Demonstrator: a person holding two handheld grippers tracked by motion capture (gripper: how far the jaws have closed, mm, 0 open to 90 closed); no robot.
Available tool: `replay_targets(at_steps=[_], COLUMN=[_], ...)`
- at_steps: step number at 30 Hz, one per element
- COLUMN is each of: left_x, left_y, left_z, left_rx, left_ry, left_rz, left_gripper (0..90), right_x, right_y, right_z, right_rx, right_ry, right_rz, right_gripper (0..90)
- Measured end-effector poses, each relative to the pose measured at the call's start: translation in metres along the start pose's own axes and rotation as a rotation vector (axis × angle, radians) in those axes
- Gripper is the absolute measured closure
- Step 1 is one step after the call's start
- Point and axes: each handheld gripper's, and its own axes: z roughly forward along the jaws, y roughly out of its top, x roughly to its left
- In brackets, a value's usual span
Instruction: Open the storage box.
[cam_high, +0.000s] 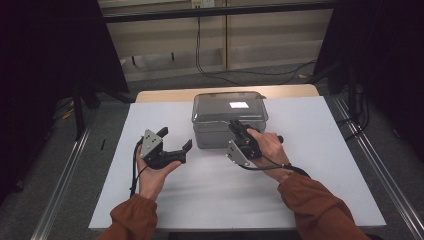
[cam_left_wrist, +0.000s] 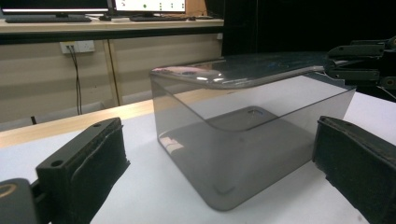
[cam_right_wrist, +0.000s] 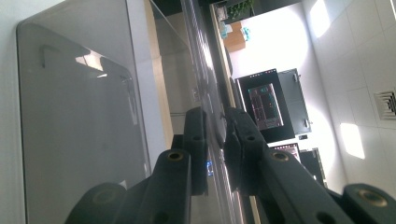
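At the near edge of the smoked plastic box (cam_high: 227, 120) mid-table, right gripper (cam_high: 237, 128) pinches the lid (cam_right_wrist: 205, 93); left gripper (cam_high: 176, 139) waits wide open, empty. Lift evenly; brace the box.

Right gripper (cam_right_wrist: 215, 140): I see its two black jaws closed on the thin edge of a clear lid (cam_right_wrist: 205, 93), one pad on each face. Smoky transparent box (cam_right_wrist: 79, 121) under that lid, wall at the picture's left. Beyond, I note a dark monitor (cam_right_wrist: 265, 105) and white tiled surface (cam_right_wrist: 345, 70).
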Motion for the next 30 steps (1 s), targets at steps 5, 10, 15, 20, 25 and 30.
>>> replay_targets(at_steps=[5,10,15,20,25,30], left_x=[0.002,0.004,0.001,0.001,0.001,0.002], left_y=[0.005,0.001,0.003,0.005,0.01,0.009], left_z=[0.013,0.025,0.038,0.053,0.065,0.071], left_rx=[-0.009,0.002,0.001,0.005,-0.013,-0.02], left_ry=[-0.004,0.005,0.007,-0.009,0.002,-0.002], left_rz=[0.009,0.023,0.062,0.076,0.078,0.079], left_gripper=[4.4,5.1,5.8,5.8,6.0,13.1], right_x=[-0.004,-0.006,-0.009,-0.015,-0.019,-0.015], right_y=[0.001,0.001,0.001,0.004,0.003,0.004], right_z=[0.0,0.001,0.002,0.003,0.005,0.004], right_rx=[0.0,0.001,-0.006,-0.002,-0.008,0.0], right_ry=[-0.006,0.002,-0.001,-0.008,-0.017,-0.013], right_rz=[0.01,-0.005,-0.004,-0.016,-0.007,-0.005], right_gripper=[78.9,79.0,79.0,79.3,79.4,79.1])
